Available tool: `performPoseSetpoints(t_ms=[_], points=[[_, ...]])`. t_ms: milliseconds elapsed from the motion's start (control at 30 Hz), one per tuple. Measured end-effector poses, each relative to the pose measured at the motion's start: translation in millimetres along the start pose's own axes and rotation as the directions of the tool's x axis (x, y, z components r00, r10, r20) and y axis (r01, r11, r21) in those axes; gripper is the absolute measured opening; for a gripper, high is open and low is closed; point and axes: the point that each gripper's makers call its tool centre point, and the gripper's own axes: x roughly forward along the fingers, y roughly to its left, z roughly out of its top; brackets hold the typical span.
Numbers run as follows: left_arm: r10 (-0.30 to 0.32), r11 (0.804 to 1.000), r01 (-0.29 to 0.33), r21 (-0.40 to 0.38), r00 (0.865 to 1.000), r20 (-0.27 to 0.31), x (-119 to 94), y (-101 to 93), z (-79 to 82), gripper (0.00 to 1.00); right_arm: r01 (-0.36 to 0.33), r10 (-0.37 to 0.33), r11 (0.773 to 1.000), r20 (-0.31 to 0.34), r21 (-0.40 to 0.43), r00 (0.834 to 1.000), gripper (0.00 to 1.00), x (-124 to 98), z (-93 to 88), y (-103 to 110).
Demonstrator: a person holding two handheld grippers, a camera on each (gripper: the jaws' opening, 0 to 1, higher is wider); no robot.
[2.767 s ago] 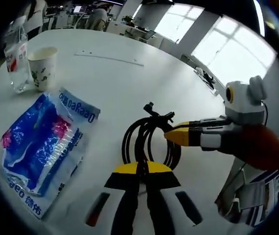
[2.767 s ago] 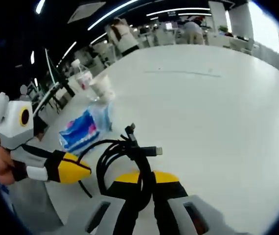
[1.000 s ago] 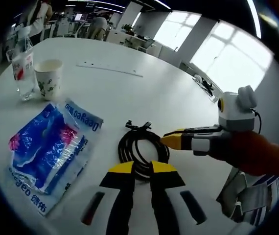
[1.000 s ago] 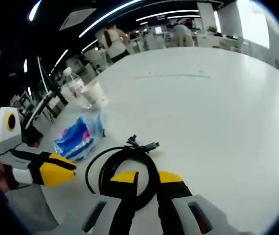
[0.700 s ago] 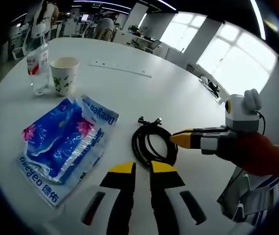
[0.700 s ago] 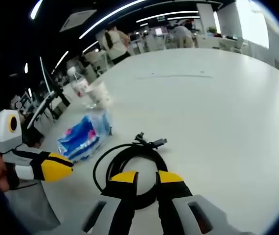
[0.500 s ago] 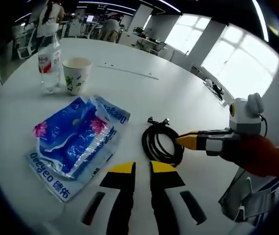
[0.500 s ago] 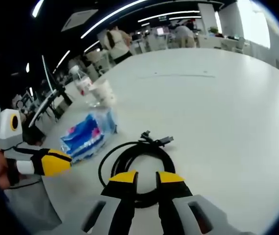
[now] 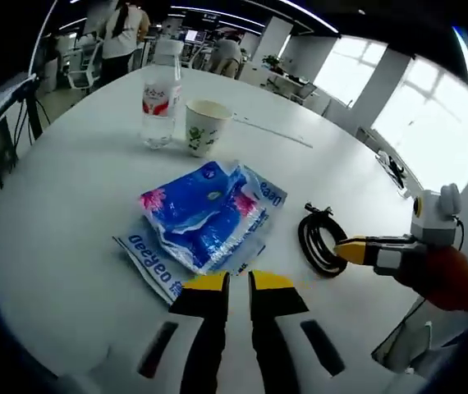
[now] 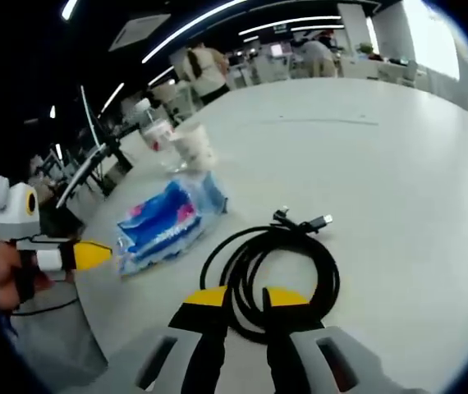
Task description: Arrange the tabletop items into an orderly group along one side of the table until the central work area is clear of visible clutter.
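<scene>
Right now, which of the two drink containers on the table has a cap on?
The bottle, clear with a red label; the paper cup beside it is open-topped.

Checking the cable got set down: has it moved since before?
Yes. The cable left both tools and now lies on the table beside the blue packet.

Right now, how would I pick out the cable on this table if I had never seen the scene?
Start from the round white table and find the blue plastic packet lying near its edge. Just beside the packet, on the side away from the water bottle and paper cup, lies the black cable, apart from all three. It is the one black thing there, wound into a loose coil with its plugs sticking out.
</scene>
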Motion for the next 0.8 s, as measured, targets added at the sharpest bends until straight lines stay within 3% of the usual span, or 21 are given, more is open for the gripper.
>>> performPoseSetpoints(t_ms=[433, 800], points=[[0.081, 0.996, -0.079, -0.051, 0.996, 0.031, -5.9, 36.6, 9.8, 0.08, -0.036, 0.036, 0.999, 0.004, 0.004, 0.999, 0.18, 0.0, -9.8, 24.9], [0.058, 0.995, -0.055, -0.088, 0.998, 0.026, 2.2, 39.3, 4.9, 0.10, -0.043, 0.041, 0.998, 0.039, 0.054, 0.998, 0.23, -18.6, -19.1, 31.4]])
